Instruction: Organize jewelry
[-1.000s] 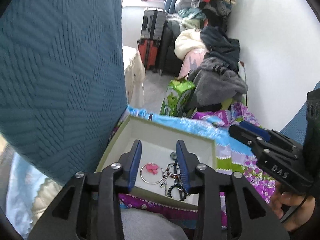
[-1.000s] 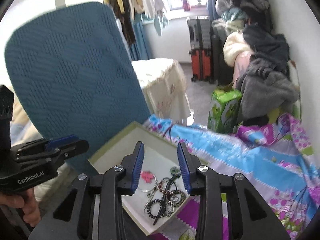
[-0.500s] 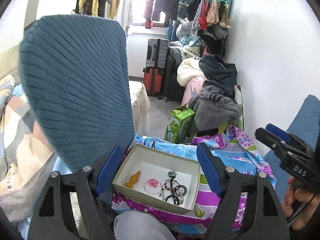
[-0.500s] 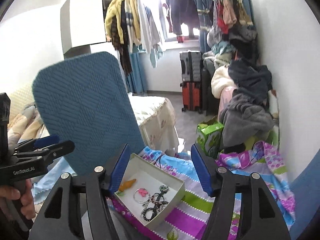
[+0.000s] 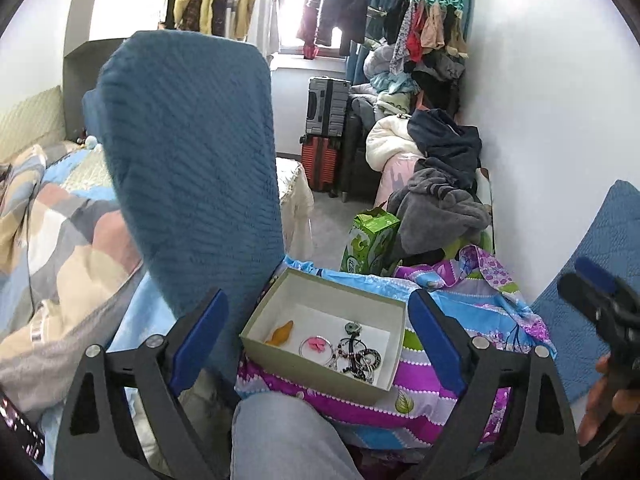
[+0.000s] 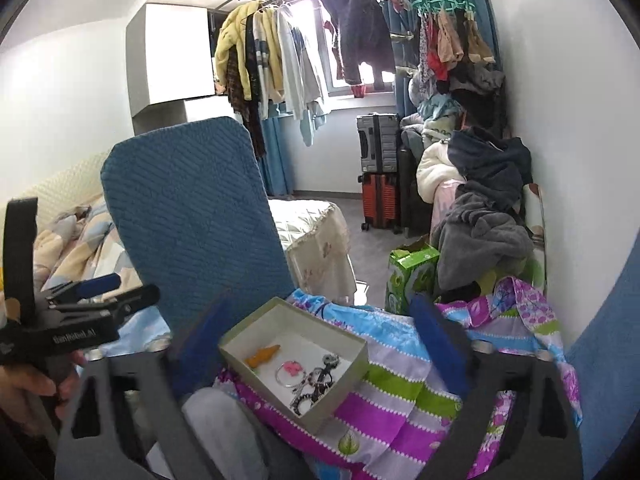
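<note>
Left gripper [image 5: 318,322]: jaws wide and opening, nothing gripped; raised above the box.
Right gripper [image 6: 320,332]: jaws wide and opening, blurred, nothing gripped.
Box [image 5: 276,354]: open, shallow, on the patterned cloth [image 5: 452,396] at its left edge, beside the blue chair back [image 5: 192,184].
Jewelry [image 5: 356,354]: tangled heap of beaded pieces and a ring with a pink charm [image 5: 316,345], toward the box's right side.
Orange piece [image 5: 282,333]: alone, near the box's left wall.
Knee [image 5: 280,436]: grey, just below the box.

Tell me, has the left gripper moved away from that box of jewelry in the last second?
Yes. The left gripper has drawn back and up from the box, which looks smaller now, with its jaws opening and empty.
</note>
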Demonstrator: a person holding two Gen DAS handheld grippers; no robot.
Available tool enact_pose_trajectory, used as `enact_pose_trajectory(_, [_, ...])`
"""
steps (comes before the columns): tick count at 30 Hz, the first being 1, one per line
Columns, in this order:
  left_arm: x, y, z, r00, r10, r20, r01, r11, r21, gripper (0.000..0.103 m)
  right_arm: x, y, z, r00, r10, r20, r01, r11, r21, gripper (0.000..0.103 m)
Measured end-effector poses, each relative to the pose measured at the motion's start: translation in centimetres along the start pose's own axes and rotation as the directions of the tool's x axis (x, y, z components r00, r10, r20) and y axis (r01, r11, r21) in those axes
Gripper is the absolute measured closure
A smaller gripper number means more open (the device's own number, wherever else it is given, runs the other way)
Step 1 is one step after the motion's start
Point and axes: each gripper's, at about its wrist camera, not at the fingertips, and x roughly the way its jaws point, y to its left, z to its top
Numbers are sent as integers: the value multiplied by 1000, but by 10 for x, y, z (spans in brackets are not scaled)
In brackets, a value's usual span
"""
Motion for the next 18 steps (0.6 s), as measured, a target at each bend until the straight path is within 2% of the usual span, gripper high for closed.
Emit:
enact_pose_trajectory(4, [-8, 3, -9, 999, 30, 14, -30, 1000, -9, 1, -5, 1, -16, 1000, 3, -14, -2, 1000, 26, 1])
enact_pose_trajectory(12, [1, 5, -33, 998, 50, -27, -51, 999, -20, 1, -6, 10, -42, 998, -33, -57, 32, 999, -5, 0])
enact_pose_trajectory(15, [5, 6, -40, 999, 19, -48, -21, 999, -41, 1, -5, 12, -51, 997, -57, -60, 56, 998, -14, 0])
enact_pose_trajectory(18, [8, 4, -45, 998, 23, -61, -24, 999, -30, 1, -3, 15, -59, 995, -72, -74, 70, 997, -33, 0])
